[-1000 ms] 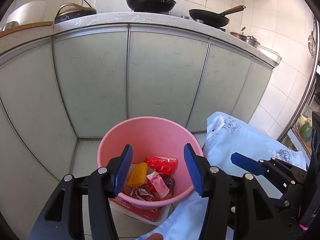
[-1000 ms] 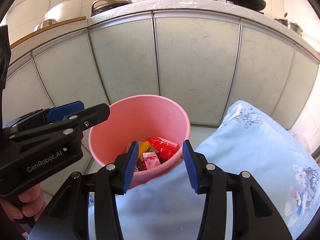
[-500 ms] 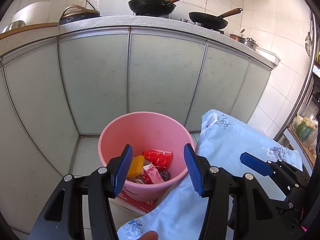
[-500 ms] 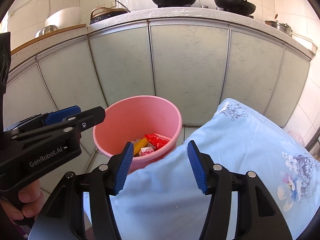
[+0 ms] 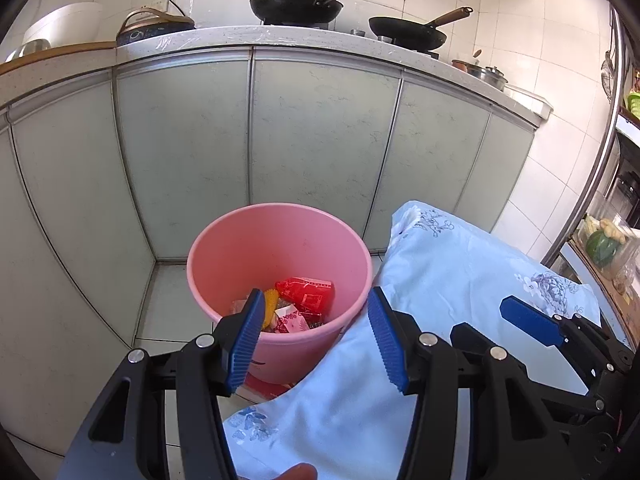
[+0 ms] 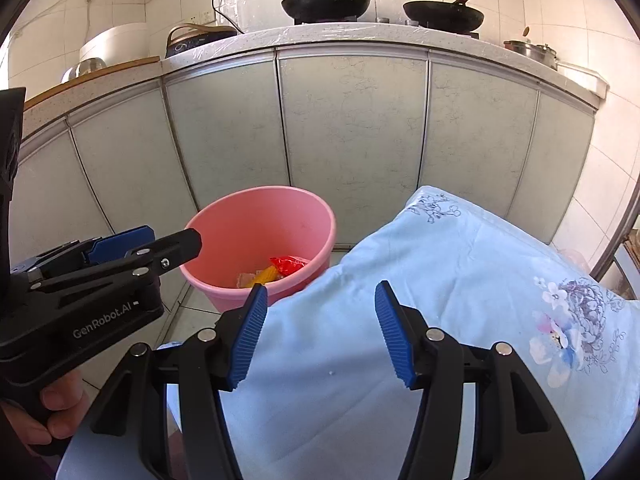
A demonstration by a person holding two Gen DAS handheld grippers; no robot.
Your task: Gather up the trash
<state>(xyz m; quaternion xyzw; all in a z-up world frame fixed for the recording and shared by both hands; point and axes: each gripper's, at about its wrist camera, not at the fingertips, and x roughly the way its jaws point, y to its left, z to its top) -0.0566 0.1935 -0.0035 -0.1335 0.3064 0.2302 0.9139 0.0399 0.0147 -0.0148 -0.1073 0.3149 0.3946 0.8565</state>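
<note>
Pulled back from the pink bucket (image 5: 280, 264) since a second ago, so more of the pale cabinet fronts (image 5: 320, 140) and the kitchen bench (image 5: 320, 38) above shows in both views. Left tongs (image 5: 316, 340) parted wide, blue pads (image 5: 246, 342) bare, nothing between them. Right tongs (image 6: 320, 336) also apart after widening from the earlier frame, empty, hanging over light blue flowered cloth (image 6: 400, 300). Trash (image 5: 298, 306) lying at the bottom of the bucket: a crumpled red wrapper (image 5: 308, 292), a yellow netted piece (image 5: 271, 307) beside it, a small pink-and-white packet (image 5: 290, 320) in front, darker scraps underneath, too small to tell. Bucket standing on the floor just before the cabinets, touching the cloth's edge. Two black pans (image 5: 296, 2) with wooden handles up on the bench.
</note>
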